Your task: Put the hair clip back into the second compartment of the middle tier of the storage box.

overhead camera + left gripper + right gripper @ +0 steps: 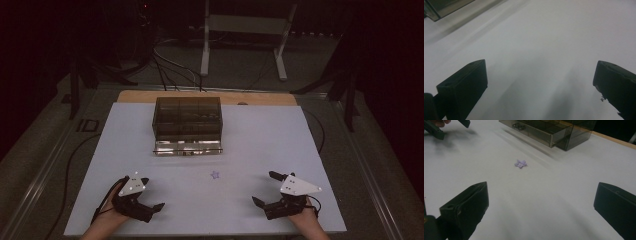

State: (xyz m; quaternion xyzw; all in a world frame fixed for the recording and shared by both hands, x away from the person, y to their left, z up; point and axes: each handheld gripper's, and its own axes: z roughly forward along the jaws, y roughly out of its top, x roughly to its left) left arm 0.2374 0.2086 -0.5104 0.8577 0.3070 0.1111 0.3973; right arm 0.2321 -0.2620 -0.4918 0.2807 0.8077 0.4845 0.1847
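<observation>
L gripper [152,211] sitting at approx 7 o'clock on the sheet [260,140], jaws spread wide, pinching nothing, tips pointing toward 3 o'clock. Grey plate on top, cable trailing back toward the near edge. L hand [107,220] coming in from the bottom, wrapping the body. In the left gripper view [540,80] both jaws standing far apart w/ bare white sheet [536,37] btwn them; a corner of the box [441,8] showing at 11 o'clock.

R gripper [266,189] sitting at approx 5 o'clock, jaws also spread, holding nothing, tips pointing toward 9 o'clock, i.e. facing the L one. R hand [307,222] gripping from below. In the right gripper view [541,202] jaws wide, open sheet [549,202] btwn them.

Star [215,175], small, purple, lying flat on the sheet at approx 6 o'clock of centre, btwn the two grippers but nearer the R; touching neither. In the right gripper view star [520,164] lying ahead of the jaws, at 12 o'clock, well apart from them; L gripper [439,128] showing at 10 o'clock.

Box [187,117], smoked clear plastic, sitting at 12 o'clock from the star, toward the far edge. Bottom drawer [187,147] pulled out toward the near side; small items inside, too dim to ID. In the right gripper view box [564,132] at 1 o'clock, drawer [536,132] standing open.

Sheet lying on a wooden table [150,96], wood strip showing along the far edge.
</observation>
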